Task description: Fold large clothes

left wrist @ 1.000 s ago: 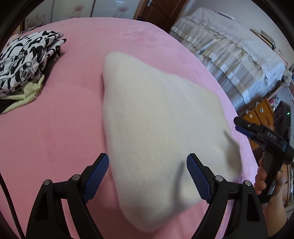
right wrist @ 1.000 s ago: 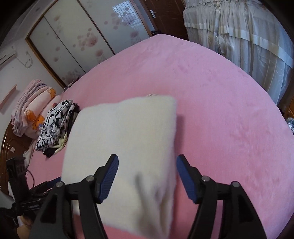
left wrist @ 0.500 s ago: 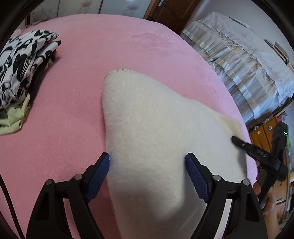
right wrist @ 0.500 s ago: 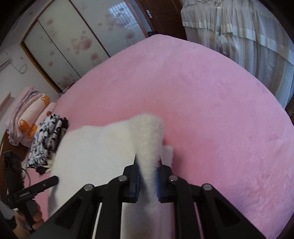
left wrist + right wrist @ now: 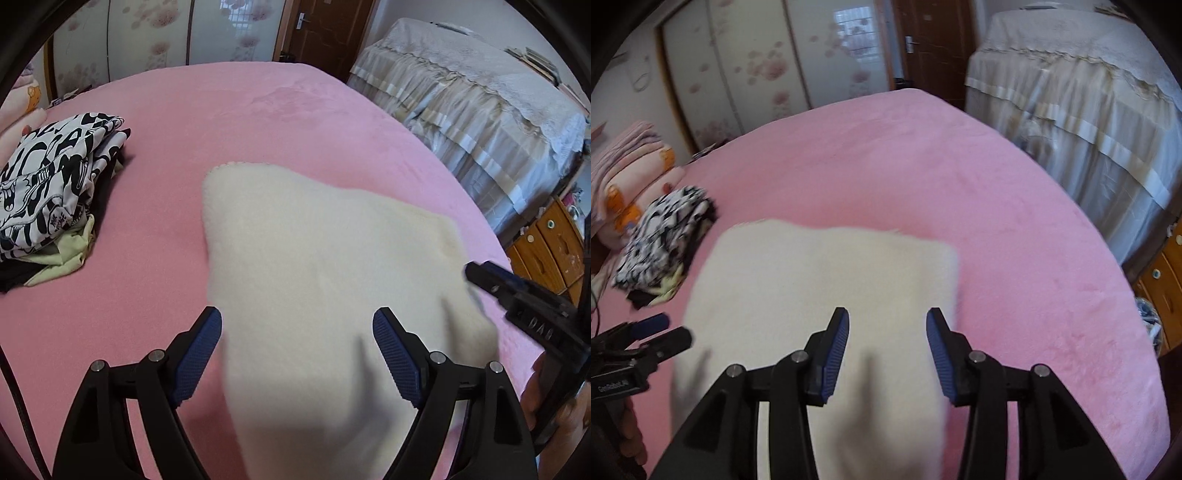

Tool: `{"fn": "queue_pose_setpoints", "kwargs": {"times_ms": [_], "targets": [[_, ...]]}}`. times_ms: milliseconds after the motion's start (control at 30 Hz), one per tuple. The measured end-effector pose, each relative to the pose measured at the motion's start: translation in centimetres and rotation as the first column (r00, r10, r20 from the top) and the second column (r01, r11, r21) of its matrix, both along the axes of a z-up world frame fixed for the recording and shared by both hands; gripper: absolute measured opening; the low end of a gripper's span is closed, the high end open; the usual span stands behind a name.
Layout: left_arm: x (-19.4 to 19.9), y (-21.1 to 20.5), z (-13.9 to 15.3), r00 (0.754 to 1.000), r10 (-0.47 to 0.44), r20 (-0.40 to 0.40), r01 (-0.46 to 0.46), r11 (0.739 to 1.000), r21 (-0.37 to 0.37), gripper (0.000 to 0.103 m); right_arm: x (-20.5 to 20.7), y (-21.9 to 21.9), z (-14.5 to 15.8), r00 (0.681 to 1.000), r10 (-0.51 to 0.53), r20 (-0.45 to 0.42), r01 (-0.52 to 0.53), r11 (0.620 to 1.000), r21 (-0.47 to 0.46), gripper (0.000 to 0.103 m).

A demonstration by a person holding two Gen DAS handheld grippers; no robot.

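Left gripper and right gripper both stood wide open, holding nothing; the folded cream garment lay released on the bed; risk: careless regrasp would unfold it.

Pink plush bed is filling most of both views. Sliding wardrobe doors with pink floral print are standing past the bed's far edge, dark wooden door beside them. Second bed under a grey lace cover is sitting off the right edge. Wooden drawer unit is showing near the right corner. Daylight is looking soft and even.
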State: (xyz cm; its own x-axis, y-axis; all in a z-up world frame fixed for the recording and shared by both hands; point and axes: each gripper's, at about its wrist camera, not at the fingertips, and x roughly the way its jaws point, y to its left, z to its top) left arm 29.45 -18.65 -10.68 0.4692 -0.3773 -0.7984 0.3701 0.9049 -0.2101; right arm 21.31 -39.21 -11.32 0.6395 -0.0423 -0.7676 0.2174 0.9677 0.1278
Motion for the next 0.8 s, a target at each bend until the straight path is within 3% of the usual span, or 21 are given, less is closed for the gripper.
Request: {"fn": "queue_pose_setpoints", "kwargs": {"times_ms": [167,233,300,400,533,633,800], "targets": [[-3.4,-0.5,-0.4,1.000,-0.010,0.025,0.009,1.000,0.017,0.083,-1.7,3.6,-0.9,0.997,0.075,-0.001,-0.075,0.997,0.034,0.044],[-3.9,-0.8,-1.5,1.000,-0.012,-0.001,0.012,1.000,0.023,0.083,-1.8,4.4,-2.5,0.994,0.094,-0.049,-0.093,0.995,0.021,0.044],[-4.4,-0.8,-2.6,1.000,0.016,0.009,-0.017,0.997,0.069,0.083,-1.9,4.4,-4.2,0.991,0.089,-0.100,-0.087,0.996,0.024,0.044],[-4.6,-0.1,-3.5,1.000,0.026,0.002,-0.026,0.998,0.059,0.086,-3.1,3.5,-4.6,0.994,0.083,-0.077,-0.083,0.997,-0.003,0.041],[-4.4,1.1,-4.2,0.999,0.031,-0.044,-0.031,0.999,0.008,0.089,-4.8,1.3,-4.2,0.998,0.029,-0.056,-0.032,0.998,-0.057,0.009],[-4.3,1.5,-4.4,0.997,0.033,-0.064,-0.033,0.999,-0.008,0.090,-6.0,0.1,-4.0,0.999,0.010,-0.049,-0.012,0.999,-0.042,0.004],[-4.4,1.7,-4.7,0.996,0.044,-0.080,-0.046,0.999,-0.016,0.089,-6.8,0.5,-4.0,0.998,0.002,-0.062,-0.007,0.997,-0.074,0.004]]}}
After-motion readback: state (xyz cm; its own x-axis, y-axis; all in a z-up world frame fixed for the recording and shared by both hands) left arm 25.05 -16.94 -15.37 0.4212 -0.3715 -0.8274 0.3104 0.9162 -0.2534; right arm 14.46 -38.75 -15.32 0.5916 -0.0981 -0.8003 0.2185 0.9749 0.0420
